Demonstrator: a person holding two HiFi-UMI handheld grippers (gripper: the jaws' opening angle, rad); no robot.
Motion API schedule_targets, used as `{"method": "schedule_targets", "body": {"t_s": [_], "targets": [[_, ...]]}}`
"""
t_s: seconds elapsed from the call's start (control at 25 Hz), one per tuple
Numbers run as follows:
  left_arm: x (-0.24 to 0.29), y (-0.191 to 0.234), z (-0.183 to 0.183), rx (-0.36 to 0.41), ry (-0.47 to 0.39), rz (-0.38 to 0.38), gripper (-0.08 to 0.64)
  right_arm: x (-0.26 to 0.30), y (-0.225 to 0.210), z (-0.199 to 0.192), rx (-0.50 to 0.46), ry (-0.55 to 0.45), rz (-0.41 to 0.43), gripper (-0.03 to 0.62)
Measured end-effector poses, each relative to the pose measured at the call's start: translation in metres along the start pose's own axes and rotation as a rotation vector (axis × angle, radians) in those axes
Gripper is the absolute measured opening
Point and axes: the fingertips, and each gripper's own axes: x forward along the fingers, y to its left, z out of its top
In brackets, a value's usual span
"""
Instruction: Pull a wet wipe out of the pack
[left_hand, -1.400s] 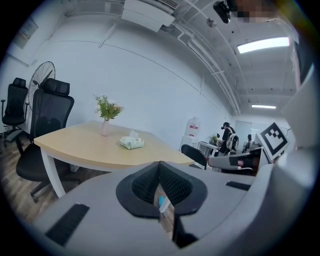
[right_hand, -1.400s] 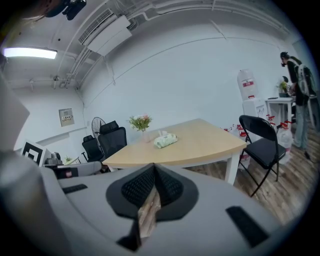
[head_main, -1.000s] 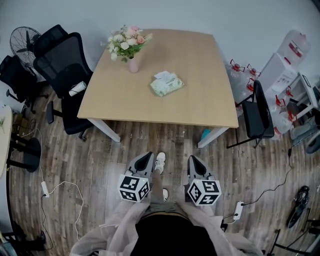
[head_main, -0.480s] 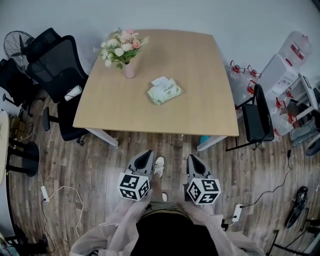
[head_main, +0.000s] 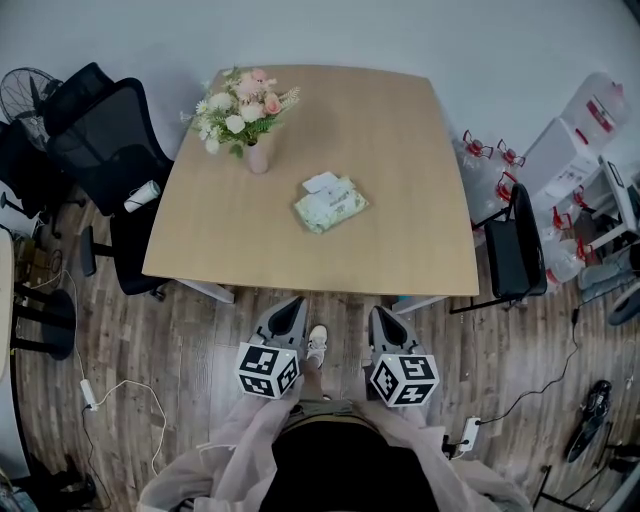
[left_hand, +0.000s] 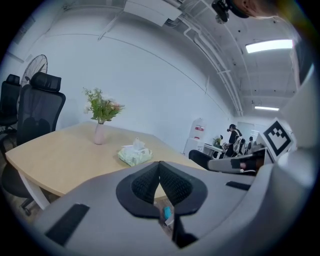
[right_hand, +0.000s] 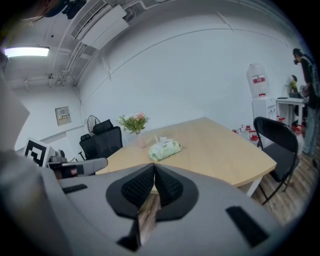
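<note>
Pale green soft pack (head_main: 333, 205), white wipe (head_main: 322, 182) poking from top, flat on table (head_main: 410, 150). Clenched, empty: left tongs (head_main: 292, 305), right tongs (head_main: 381, 314).

Flower vase (head_main: 258, 156) (pink) on table (head_main: 400, 210).

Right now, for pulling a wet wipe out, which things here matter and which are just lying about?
Job: wet wipe pack, left gripper, right gripper, both shut and empty.
Lying about: vase of flowers, black office chair, folding chair, fan.

Wooden table (head_main: 400, 180), plank floor (head_main: 200, 340), white wall (head_main: 450, 30)
</note>
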Motion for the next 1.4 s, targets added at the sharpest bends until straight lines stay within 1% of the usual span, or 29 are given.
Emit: {"method": "schedule_targets", "body": {"t_s": [0.44, 0.72, 1.08, 1.4], "targets": [[0.055, 0.036, 0.029, -0.003, -0.005, -0.013, 0.009, 0.059, -0.016, 0.032, 0.013, 0.0, -0.02, 0.012], [0.085, 0.058, 0.041, 0.002, 0.0, -0.019, 0.009, 0.092, -0.024, 0.047, 0.019, -0.002, -0.039, 0.012], [0.116, 0.087, 0.05, -0.002, 0.005, -0.017, 0.009, 0.131, -0.034, 0.058, 0.018, -0.001, -0.063, 0.012], [0.144, 0.101, 0.059, 0.019, -0.002, -0.041, 0.009, 0.154, -0.043, 0.067, 0.021, -0.027, -0.076, 0.012]]}}
